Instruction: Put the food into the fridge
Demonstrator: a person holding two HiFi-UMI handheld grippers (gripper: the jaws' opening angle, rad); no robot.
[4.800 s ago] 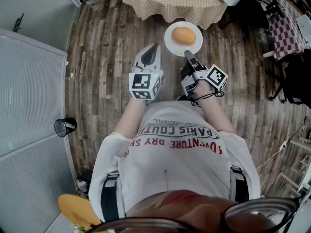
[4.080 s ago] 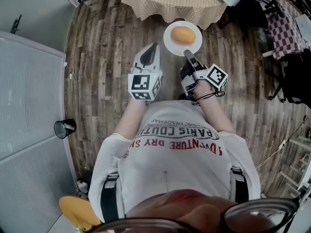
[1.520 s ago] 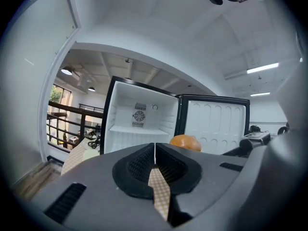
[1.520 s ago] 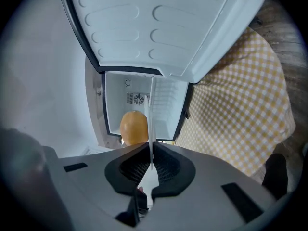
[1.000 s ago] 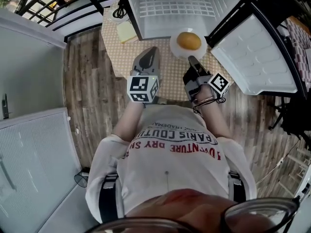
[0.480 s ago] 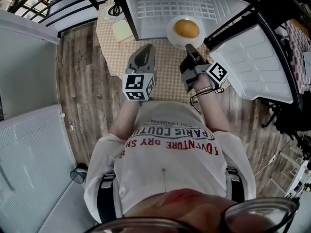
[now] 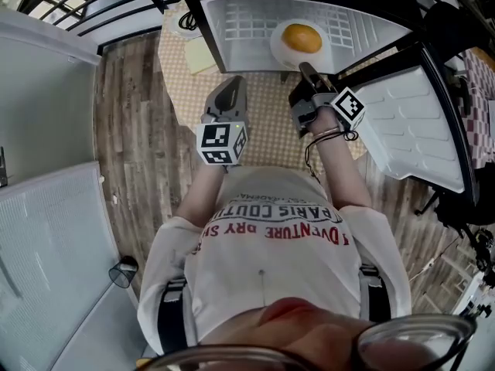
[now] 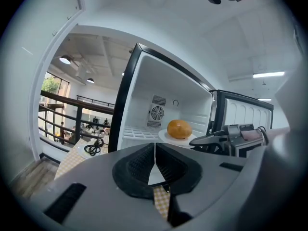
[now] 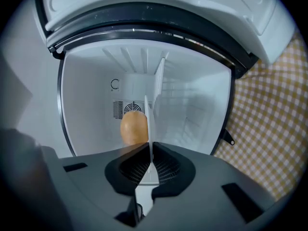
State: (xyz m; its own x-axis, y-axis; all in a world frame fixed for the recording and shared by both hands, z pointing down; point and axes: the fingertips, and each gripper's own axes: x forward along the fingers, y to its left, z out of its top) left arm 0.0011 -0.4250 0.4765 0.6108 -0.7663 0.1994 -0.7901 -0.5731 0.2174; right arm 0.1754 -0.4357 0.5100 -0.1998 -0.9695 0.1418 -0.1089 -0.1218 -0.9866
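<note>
My left gripper (image 7: 232,85) hangs over the checked table (image 7: 271,126), fingers pressed together on nothing. My right gripper (image 7: 303,68) pinches the rim of the white plate (image 7: 278,46), which carries the orange food (image 7: 302,37) at the mouth of the open fridge (image 7: 232,22).

Bun (image 7: 302,37) on plate (image 7: 280,52) at the fridge (image 7: 232,18)'s mouth, your right gripper (image 7: 303,68) on the plate's rim, fridge door (image 7: 402,122) to the fridge's right, cable (image 7: 187,22) to its left.
</note>
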